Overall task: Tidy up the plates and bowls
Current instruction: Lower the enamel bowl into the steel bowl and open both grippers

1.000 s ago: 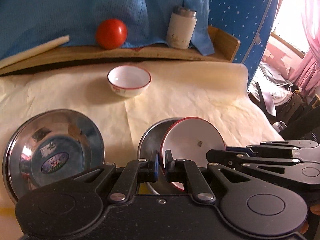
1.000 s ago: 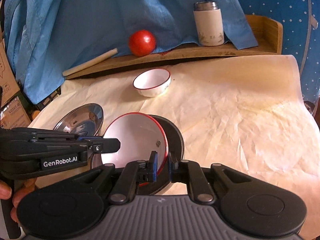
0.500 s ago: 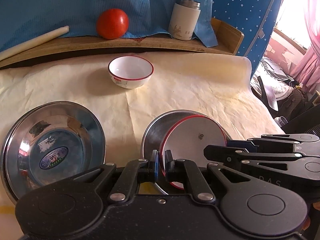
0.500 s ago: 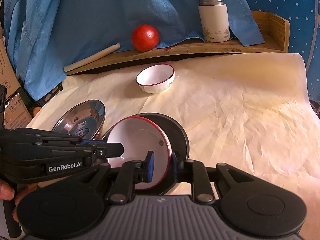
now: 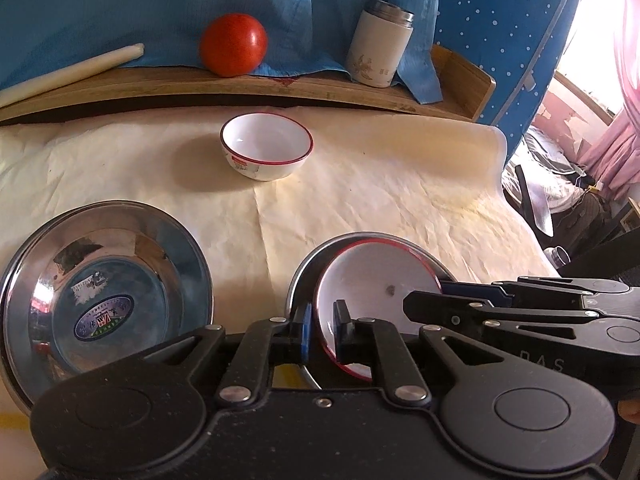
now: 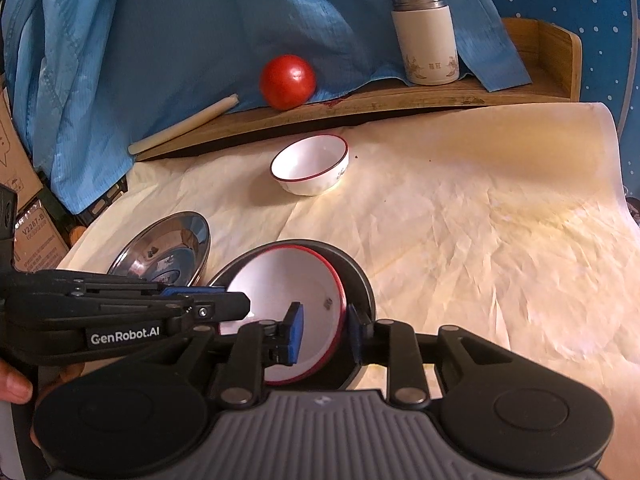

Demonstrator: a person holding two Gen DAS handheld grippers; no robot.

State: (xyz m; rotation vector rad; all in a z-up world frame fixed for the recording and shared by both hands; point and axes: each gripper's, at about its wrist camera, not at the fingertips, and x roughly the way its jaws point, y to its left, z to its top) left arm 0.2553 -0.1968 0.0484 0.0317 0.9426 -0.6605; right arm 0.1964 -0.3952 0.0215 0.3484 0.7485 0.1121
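A white dish with a red rim (image 5: 380,280) lies tilted inside a steel plate (image 5: 301,280) near me. My left gripper (image 5: 323,330) straddles its near rim, and its jaws are opening, the pads just off the rim. My right gripper (image 6: 325,332) straddles the same dish (image 6: 288,292) from the other side. Its jaws are also opening, with a clear gap at the blue left pad (image 6: 296,332). Each gripper shows in the other's view: the right gripper (image 5: 424,300) and the left gripper (image 6: 240,304). A second steel plate (image 5: 104,300) lies to the left. A small red-rimmed white bowl (image 5: 266,148) stands farther back.
Creased cream paper (image 5: 400,184) covers the table, which drops off at the right. At the back, a wooden shelf (image 5: 240,88) carries a tomato (image 5: 233,45), a cream flask (image 5: 380,50) and a pale stick (image 5: 72,72) in front of blue cloth. Cardboard boxes (image 6: 24,216) stand at the left.
Both grippers went from shut on the white dish's rim to parted. The dish has sunk from steeply tilted to lower inside the steel plate.
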